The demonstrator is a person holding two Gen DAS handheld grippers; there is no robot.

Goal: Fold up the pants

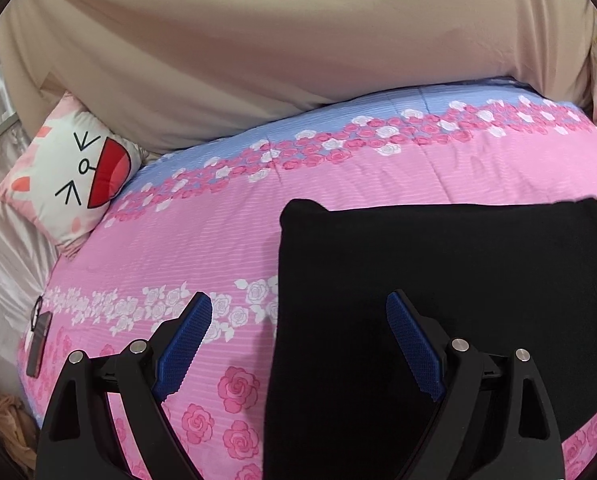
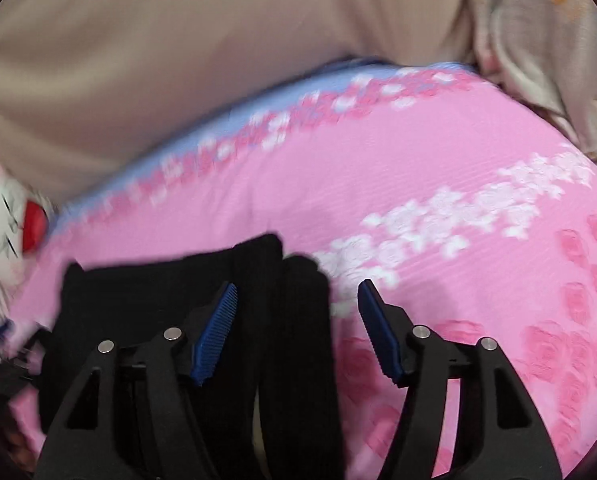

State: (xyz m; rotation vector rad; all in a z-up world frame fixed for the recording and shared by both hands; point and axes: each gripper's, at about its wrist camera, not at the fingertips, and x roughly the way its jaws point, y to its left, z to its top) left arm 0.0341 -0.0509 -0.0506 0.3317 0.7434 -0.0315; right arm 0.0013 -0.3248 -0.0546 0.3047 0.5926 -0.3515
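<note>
While both claws hang released above the black pants [image 1: 438, 280], a cat pillow [image 1: 70, 172] lies well apart.

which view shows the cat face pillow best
The left wrist view. There the cat face pillow is sharp and almost whole, lying at the far left edge of the pink floral quilt. The right wrist view catches only a blurred sliver of it at the left edge of the frame.
</note>
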